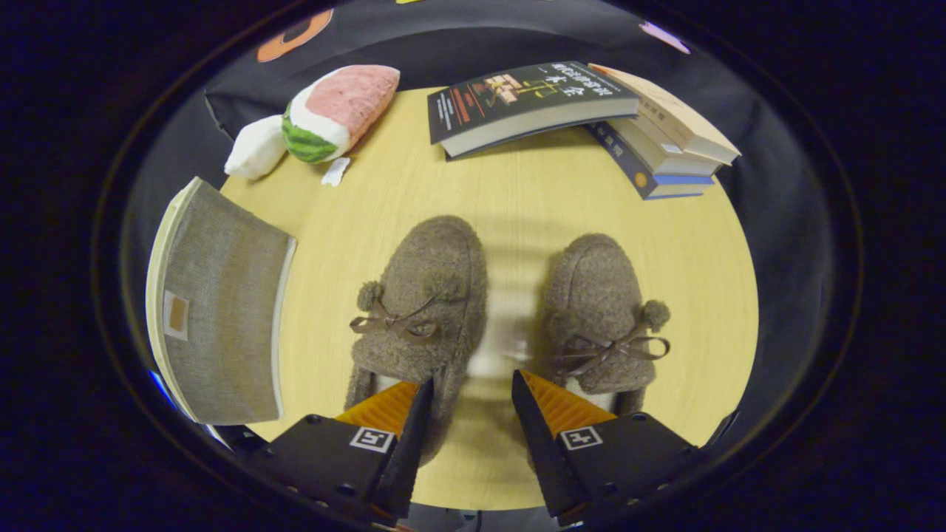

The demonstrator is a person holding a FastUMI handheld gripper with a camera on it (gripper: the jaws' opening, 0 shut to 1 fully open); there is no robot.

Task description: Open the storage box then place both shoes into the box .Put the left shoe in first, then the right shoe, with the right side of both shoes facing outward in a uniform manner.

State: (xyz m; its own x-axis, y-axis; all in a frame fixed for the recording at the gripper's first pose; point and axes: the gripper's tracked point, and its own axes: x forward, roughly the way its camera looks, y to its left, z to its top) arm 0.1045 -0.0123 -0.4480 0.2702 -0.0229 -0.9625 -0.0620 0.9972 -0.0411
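The gripper (469,384) sits at the bottom centre of the frame with its two fingers spread apart and nothing held between them; only bare tabletop (517,192) shows in the gap. Just ahead of the left finger lies the left-hand shoe (421,295), a brown fleece slipper with a bow and pompoms, its heel end partly covered by that fingertip. Just ahead of the right finger lies the right-hand shoe (602,310), a matching slipper, its heel likewise overlapped by the fingertip. Both shoes rest side by side in the lower middle of the frame, toes pointing away from the gripper, a strip of table between them. Which is the left shoe of the pair cannot be told with certainty. The storage box (218,318), a grey fabric-covered item, stands at the left of the frame, well apart from the left finger and beside the left-hand shoe; its lid appears closed, though the view is too distorted to confirm this. Judged progress: no step is completed; the box remains to be opened and both shoes remain to be placed. Beyond, a plush toy (332,111) lies upper left and stacked books (591,111) upper right.
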